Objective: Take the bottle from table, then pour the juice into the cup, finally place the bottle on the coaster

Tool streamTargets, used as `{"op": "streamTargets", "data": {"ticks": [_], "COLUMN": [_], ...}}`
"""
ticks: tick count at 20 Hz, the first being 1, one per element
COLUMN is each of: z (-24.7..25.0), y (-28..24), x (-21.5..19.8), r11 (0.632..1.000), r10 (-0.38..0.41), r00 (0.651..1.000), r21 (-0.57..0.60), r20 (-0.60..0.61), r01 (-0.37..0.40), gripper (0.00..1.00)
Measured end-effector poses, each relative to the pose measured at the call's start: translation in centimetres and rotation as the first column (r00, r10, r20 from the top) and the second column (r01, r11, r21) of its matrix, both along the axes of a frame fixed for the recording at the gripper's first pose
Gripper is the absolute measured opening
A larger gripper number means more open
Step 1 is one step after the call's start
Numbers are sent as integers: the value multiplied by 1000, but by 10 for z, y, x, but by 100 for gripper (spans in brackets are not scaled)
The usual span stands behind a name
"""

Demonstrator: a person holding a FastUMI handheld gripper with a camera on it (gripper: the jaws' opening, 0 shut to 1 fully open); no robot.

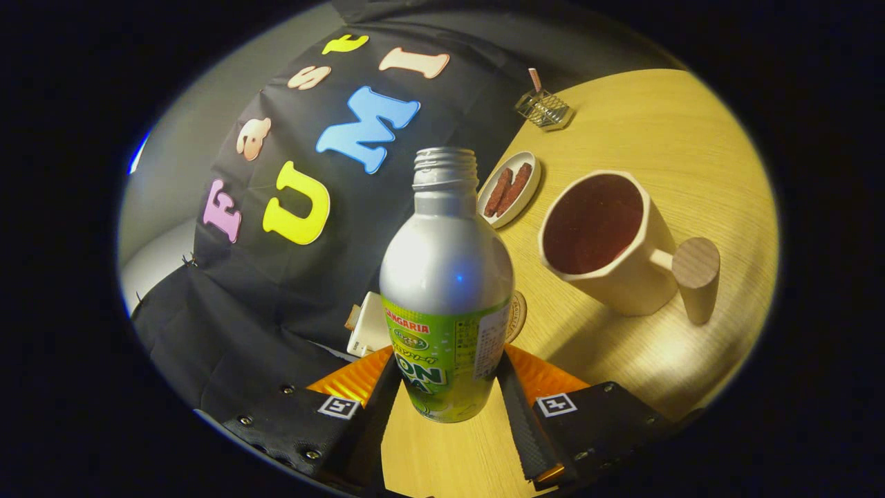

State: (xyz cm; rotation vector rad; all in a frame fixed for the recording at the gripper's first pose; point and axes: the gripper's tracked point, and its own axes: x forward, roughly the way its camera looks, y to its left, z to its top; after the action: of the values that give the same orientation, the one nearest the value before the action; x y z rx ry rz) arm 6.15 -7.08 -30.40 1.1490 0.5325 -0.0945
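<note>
A silver bottle (446,277) with a green label and an uncapped threaded neck stands between my two fingers, and my gripper (448,387) is shut on its lower body. The whole view is tilted, so the wooden table (664,138) slopes across it. Beyond the right finger stands a cream cup (601,238) with a round wooden handle; its inside looks dark red. A round coaster (517,316) peeks out from just behind the bottle, between it and the cup.
A small white oval dish (510,189) holding two brown sticks lies beyond the bottle. Farther off sits a wire holder (544,108) with a pink stick. A white boxy object (366,325) lies left of the bottle near the table's edge.
</note>
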Motion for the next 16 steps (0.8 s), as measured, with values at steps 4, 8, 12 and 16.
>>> {"op": "streamTargets", "data": {"ticks": [4,8,12,16], "z": [-3,3,11,18], "y": [4,11,14,14], "x": [0,4,9,14], "r11": [995,978,939,888], "r10": [-12,-31,-92,-150], "r00": [1000,999,995,987], "r21": [100,205,328,429], "r20": [-10,-13,-35,-63], "r01": [13,33,99,163], "gripper": [78,78,78,78]}}
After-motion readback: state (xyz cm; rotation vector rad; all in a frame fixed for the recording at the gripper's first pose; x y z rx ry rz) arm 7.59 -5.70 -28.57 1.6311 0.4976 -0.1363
